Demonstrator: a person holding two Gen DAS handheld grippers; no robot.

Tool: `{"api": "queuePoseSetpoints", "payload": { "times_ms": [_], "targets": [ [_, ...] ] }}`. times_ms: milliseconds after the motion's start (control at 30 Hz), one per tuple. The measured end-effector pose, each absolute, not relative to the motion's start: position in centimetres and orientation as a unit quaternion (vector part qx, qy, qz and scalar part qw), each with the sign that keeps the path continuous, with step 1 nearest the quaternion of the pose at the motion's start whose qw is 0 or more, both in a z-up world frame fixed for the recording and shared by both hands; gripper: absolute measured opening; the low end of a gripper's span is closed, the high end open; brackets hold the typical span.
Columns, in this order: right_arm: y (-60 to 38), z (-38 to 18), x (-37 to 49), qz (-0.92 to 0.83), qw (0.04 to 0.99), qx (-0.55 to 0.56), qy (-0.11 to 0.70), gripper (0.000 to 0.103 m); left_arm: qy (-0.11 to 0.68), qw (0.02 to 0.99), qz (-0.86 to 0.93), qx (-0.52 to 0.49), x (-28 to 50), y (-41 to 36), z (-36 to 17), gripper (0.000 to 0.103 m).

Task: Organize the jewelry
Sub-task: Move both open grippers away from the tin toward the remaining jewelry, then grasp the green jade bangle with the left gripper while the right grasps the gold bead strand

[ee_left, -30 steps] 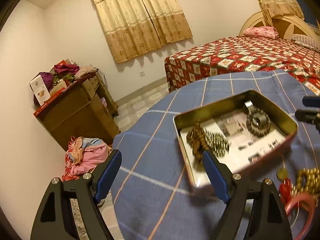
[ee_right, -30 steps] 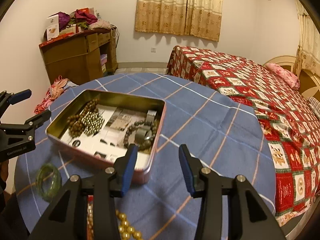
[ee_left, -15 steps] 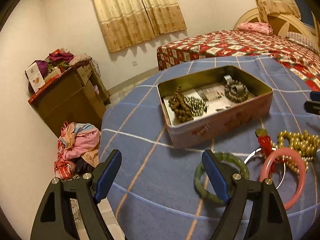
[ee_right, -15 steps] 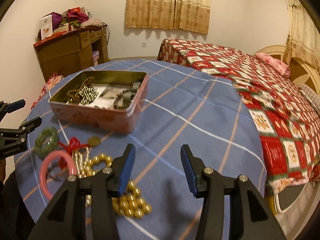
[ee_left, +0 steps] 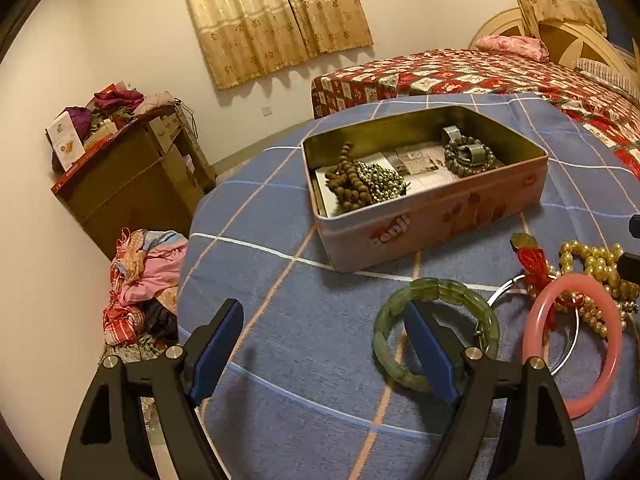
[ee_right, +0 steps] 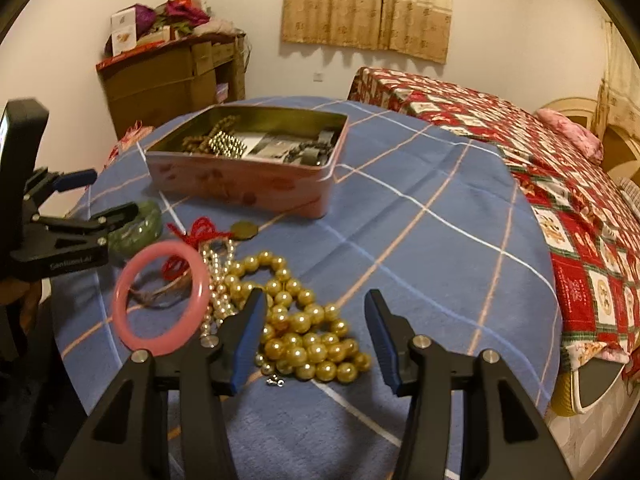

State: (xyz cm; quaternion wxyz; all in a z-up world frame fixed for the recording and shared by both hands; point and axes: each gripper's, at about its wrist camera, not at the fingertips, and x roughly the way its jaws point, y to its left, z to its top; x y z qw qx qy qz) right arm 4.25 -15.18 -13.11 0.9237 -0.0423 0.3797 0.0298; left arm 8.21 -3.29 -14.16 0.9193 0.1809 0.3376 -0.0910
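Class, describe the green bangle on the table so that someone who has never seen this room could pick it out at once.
Start at the round table under the blue checked cloth and find the open pink tin on it. On the cloth in front of the tin lies the green bangle. Unlike the smooth pink bangle and the gold bead necklace beside it, it is made of translucent green segments.

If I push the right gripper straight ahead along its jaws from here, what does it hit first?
Most likely the gold bead necklace: the right gripper is open and angled down with that pile between its jaws. Depth is hard to judge, so it could meet the blue tablecloth just past the beads.
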Motion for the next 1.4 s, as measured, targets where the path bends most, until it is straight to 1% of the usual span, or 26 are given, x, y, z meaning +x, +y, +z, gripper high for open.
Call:
{"api": "queuePoseSetpoints", "payload": {
  "times_ms": [300, 467, 567, 667, 733, 767, 800, 833, 867, 900, 1033, 1100, 1133, 1200, 1233, 1267, 1300, 1333, 1400],
  "targets": [
    [-17.3, -13.7, 4.6, -0.007, 0.921, -0.032, 0.387, 0.054, 0.346, 0.916, -0.078, 0.186, 9.2, -2.9, -15.0, 0.083],
    [-17.8, -12.6, 4.0, 0.002, 0.927, -0.013, 0.374, 0.053, 0.350, 0.917, -0.080, 0.173, 9.3, -2.5, -14.8, 0.083],
    [-17.2, -12.5, 3.8, 0.012, 0.926, -0.028, 0.377, 0.053, 0.349, 0.917, -0.085, 0.172, 9.3, -2.5, -14.8, 0.083],
    [-17.0, -13.5, 3.8, 0.023, 0.916, -0.033, 0.399, 0.054, 0.350, 0.918, -0.088, 0.165, 9.4, -2.3, -14.9, 0.083],
    [-17.1, -13.8, 3.6, 0.019, 0.918, -0.042, 0.394, 0.056, 0.352, 0.917, -0.089, 0.164, 9.4, -2.3, -14.9, 0.083],
    [-17.3, -13.8, 3.6, 0.018, 0.919, -0.039, 0.392, 0.057, 0.353, 0.917, -0.091, 0.163, 9.5, -2.4, -14.9, 0.080],
    [-17.6, -13.8, 3.7, 0.017, 0.919, -0.034, 0.393, 0.057, 0.356, 0.916, -0.096, 0.160, 9.5, -2.4, -14.9, 0.072],
    [-17.8, -13.8, 3.9, 0.015, 0.919, -0.031, 0.393, 0.057, 0.363, 0.913, -0.105, 0.155, 9.6, -2.6, -15.0, 0.066],
    [-18.0, -13.8, 3.9, 0.011, 0.920, -0.027, 0.391, 0.056, 0.364, 0.912, -0.110, 0.152, 9.6, -2.7, -15.0, 0.058],
    [-18.1, -13.8, 4.0, 0.012, 0.920, -0.023, 0.391, 0.056, 0.365, 0.911, -0.114, 0.154, 9.5, -2.9, -15.0, 0.053],
    [-18.1, -13.9, 4.0, 0.011, 0.923, -0.027, 0.383, 0.056, 0.366, 0.909, -0.123, 0.156, 9.4, -3.4, -15.0, 0.045],
    [-18.2, -13.9, 4.2, 0.004, 0.925, -0.026, 0.380, 0.056, 0.368, 0.907, -0.132, 0.154, 9.4, -3.6, -15.1, 0.031],
    [-18.4, -13.9, 4.2, 0.002, 0.925, -0.024, 0.379, 0.056, 0.368, 0.907, -0.134, 0.156, 9.3, -3.7, -15.1, 0.027],
    [-18.6, -14.0, 4.2, 0.008, 0.925, -0.018, 0.380, 0.056, 0.370, 0.905, -0.141, 0.158, 9.3, -3.9, -15.1, 0.012],
    [-18.8, -14.0, 4.3, 0.011, 0.924, -0.015, 0.381, 0.056, 0.370, 0.905, -0.142, 0.157, 9.2, -3.9, -15.2, 0.010],
    [-18.9, -14.0, 4.2, 0.015, 0.924, -0.010, 0.382, 0.051, 0.370, 0.905, -0.143, 0.156, 9.2, -3.8, -15.2, 0.009],
    [-19.0, -13.9, 4.2, 0.024, 0.923, -0.002, 0.383, 0.039, 0.370, 0.905, -0.144, 0.155, 9.1, -3.8, -15.2, 0.008],
    [-18.9, -13.9, 4.2, 0.028, 0.923, -0.001, 0.384, 0.037, 0.370, 0.905, -0.144, 0.153, 9.1, -3.7, -15.1, 0.007],
    [-18.4, -13.9, 4.2, 0.038, 0.922, -0.009, 0.385, 0.029, 0.369, 0.906, -0.142, 0.150, 9.1, -3.4, -15.1, 0.007]
  ]
}}
